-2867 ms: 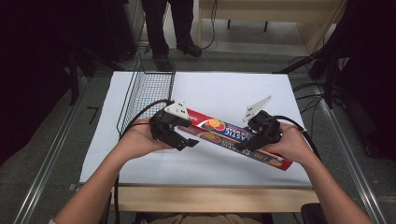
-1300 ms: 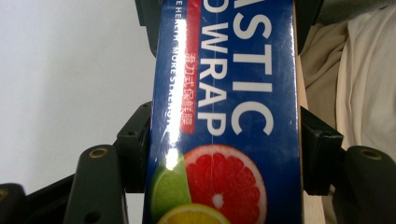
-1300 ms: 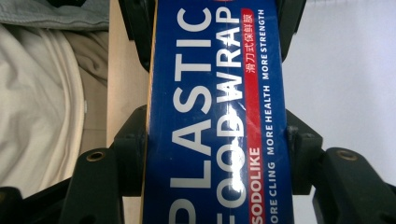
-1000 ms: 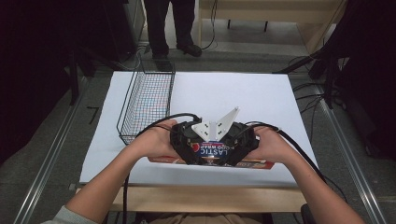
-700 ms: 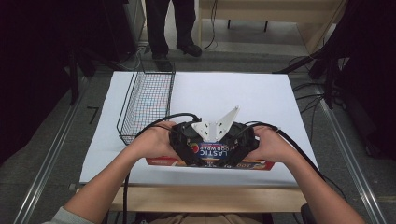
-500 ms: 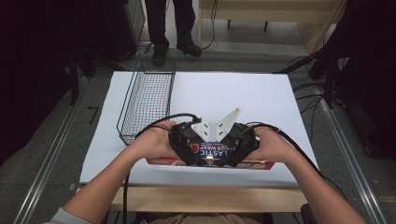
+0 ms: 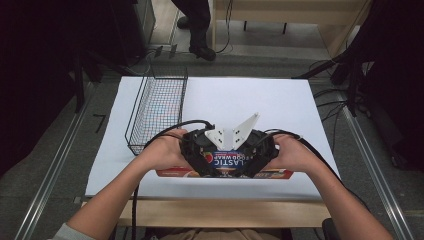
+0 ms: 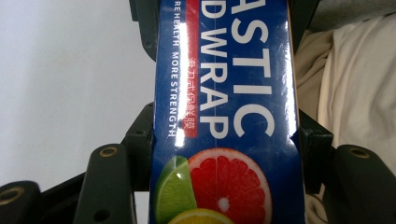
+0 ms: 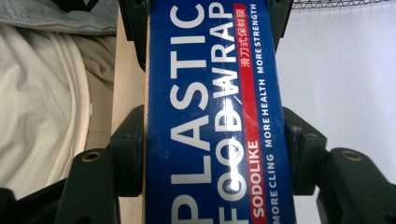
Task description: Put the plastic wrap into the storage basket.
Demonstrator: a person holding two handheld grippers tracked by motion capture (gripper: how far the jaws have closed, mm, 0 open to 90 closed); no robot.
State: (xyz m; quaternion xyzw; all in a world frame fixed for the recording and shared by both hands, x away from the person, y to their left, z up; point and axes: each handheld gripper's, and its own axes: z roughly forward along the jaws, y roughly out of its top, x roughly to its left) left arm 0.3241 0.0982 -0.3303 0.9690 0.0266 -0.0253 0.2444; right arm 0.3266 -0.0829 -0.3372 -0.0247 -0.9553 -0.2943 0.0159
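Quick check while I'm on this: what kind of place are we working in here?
Probably a lab or recording workspace, not a kitchen: a table under a plain white sheet holding just a wire basket and a plastic wrap box, metal rails alongside, cables across the floor.

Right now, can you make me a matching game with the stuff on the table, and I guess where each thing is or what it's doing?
Things:
1. plastic food wrap box
2. wire basket
3. left gripper
4. white table top

Places or states:
A. stands at the table's left edge
B. lies along the table's near edge, between both pairs of jaws
C. lies under everything
D. jaws shut on the box's fruit-picture part

Pairs: 1-B, 2-A, 3-D, 4-C
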